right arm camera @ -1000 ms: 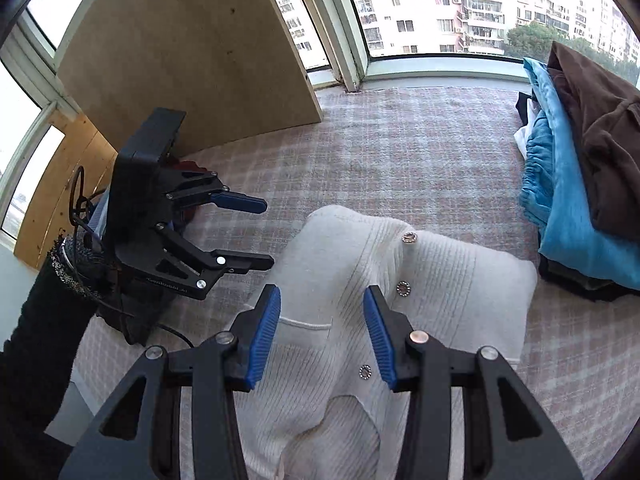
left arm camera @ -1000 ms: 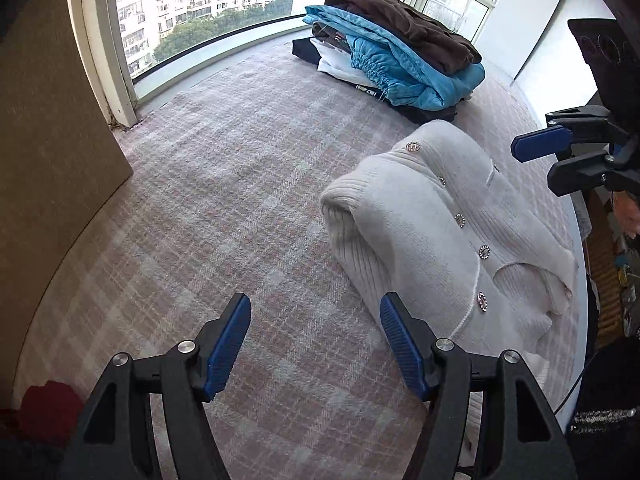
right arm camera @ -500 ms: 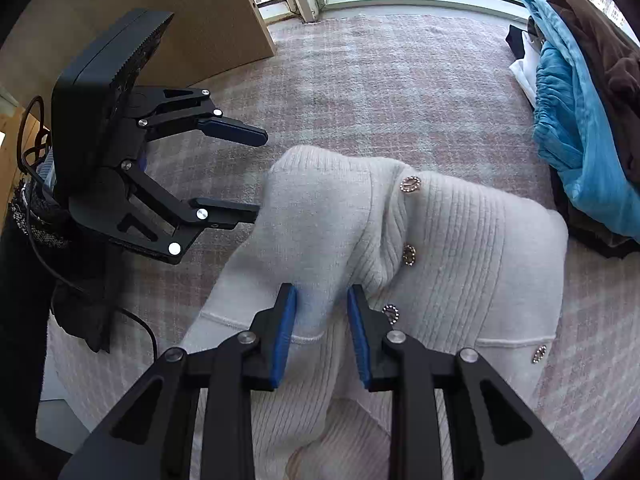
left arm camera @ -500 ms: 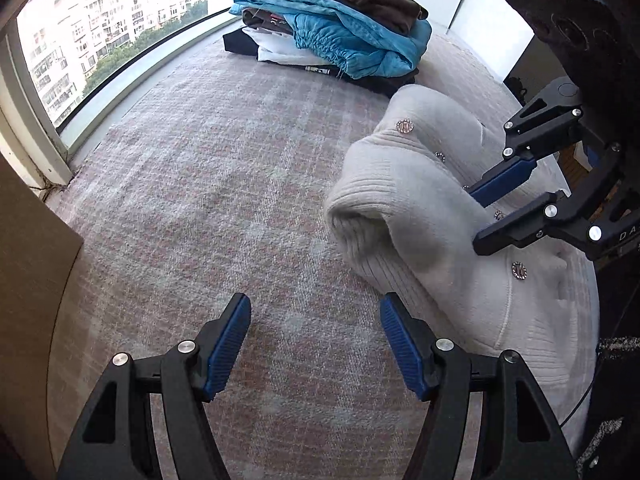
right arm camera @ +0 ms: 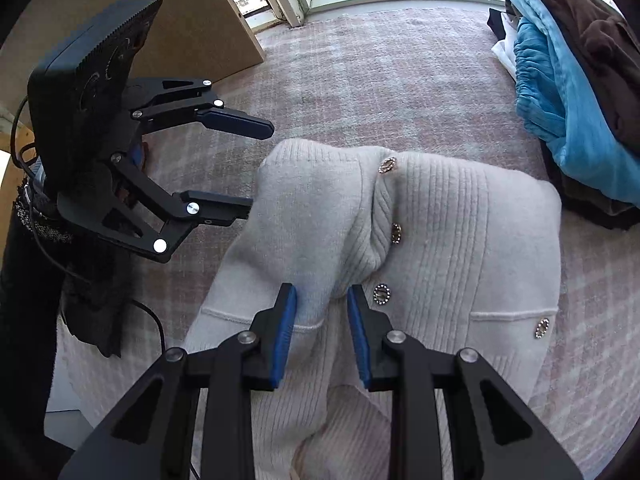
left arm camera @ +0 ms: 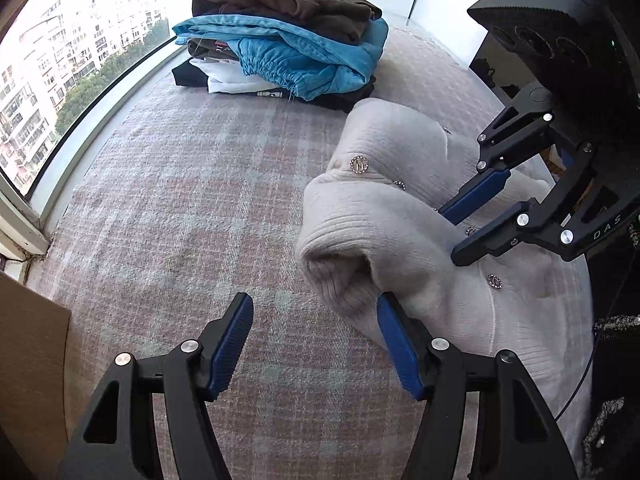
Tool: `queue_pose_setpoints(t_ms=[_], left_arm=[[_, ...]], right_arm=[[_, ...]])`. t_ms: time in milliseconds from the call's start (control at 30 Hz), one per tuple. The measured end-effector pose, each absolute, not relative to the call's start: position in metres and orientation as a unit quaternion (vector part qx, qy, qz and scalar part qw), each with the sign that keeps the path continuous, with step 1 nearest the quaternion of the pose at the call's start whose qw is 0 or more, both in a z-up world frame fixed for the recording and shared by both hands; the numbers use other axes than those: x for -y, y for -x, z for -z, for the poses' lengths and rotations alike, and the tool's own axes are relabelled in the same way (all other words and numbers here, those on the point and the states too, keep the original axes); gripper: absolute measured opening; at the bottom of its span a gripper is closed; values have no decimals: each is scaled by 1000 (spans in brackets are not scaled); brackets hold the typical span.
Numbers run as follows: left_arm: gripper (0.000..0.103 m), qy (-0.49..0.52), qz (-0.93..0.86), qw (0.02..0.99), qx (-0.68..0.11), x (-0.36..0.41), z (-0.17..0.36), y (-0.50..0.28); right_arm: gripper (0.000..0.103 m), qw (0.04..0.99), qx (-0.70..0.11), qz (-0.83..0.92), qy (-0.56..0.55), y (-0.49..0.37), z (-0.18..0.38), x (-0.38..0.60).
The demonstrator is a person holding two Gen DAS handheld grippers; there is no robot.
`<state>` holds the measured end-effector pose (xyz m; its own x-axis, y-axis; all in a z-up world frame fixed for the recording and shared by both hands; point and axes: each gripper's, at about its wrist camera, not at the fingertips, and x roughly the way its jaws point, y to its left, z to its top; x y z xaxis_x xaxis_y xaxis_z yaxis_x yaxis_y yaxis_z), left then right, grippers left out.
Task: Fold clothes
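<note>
Right gripper (right arm camera: 322,316) is clamped on a raised fold of the white cardigan (right arm camera: 440,248), which lies on the plaid cover (left arm camera: 180,200), near-right in the left view. Left gripper (left arm camera: 316,336) is spread wide at its rolled edge, one finger (left arm camera: 394,340) touching, its tip hidden behind knit. Folded stack (left arm camera: 288,48) is far; the cardigan's near end is cut off.

We see a pink plaid cover (left arm camera: 180,200) spread beneath everything, a curved window (left arm camera: 60,60) facing apartment blocks along its far edge, and a tan board (right arm camera: 192,20) leaning upright beside the window frame.
</note>
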<state>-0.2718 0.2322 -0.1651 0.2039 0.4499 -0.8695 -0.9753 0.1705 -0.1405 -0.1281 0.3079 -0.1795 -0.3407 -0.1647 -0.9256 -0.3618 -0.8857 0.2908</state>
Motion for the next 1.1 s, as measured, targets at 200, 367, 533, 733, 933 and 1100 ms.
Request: queue_pose_setpoints(t_ms=[200, 367, 533, 733, 933, 1100], left_arm=[[51, 389, -512, 682, -349, -257, 171, 277], [20, 395, -492, 689, -357, -266, 177, 267], [30, 451, -547, 641, -295, -255, 187, 316], [51, 439, -562, 629, -309, -244, 179, 317], [50, 434, -596, 620, -268, -190, 132, 309], [51, 446, -524, 697, -203, -166, 122, 224]], right_arm=[[27, 61, -239, -792, 558, 123, 174, -310], [27, 89, -244, -805, 534, 99, 162, -325], [27, 138, -235, -783, 559, 52, 182, -348], [27, 135, -234, -791, 550, 23, 173, -348], [28, 141, -261, -803, 516, -24, 164, -345], [28, 110, -289, -785, 537, -50, 191, -315]])
